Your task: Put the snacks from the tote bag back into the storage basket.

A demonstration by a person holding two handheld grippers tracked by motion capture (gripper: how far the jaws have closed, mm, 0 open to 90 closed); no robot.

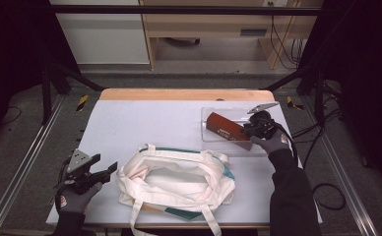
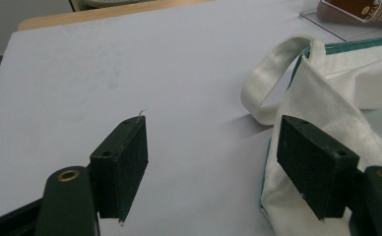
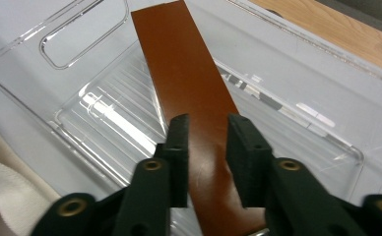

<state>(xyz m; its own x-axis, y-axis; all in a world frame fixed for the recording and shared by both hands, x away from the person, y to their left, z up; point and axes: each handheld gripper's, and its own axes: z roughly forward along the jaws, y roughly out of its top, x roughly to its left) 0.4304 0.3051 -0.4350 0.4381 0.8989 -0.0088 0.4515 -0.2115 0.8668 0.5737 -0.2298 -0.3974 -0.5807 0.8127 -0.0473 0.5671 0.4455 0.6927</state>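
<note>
My left gripper (image 1: 103, 173) is black, topped by a grey three-cornered plate, seen at the lower left of the high view. My right gripper (image 1: 248, 132), right of centre, carries the same grey plate, and a black cable trails from it toward the right edge. Both hands wear grey gloves; the right arm wears a dark long sleeve. In each gripper view, two black rectangular pads (image 3: 179, 147) sit on dark arms fitted with brass-coloured eyelets near the lower edge.
</note>
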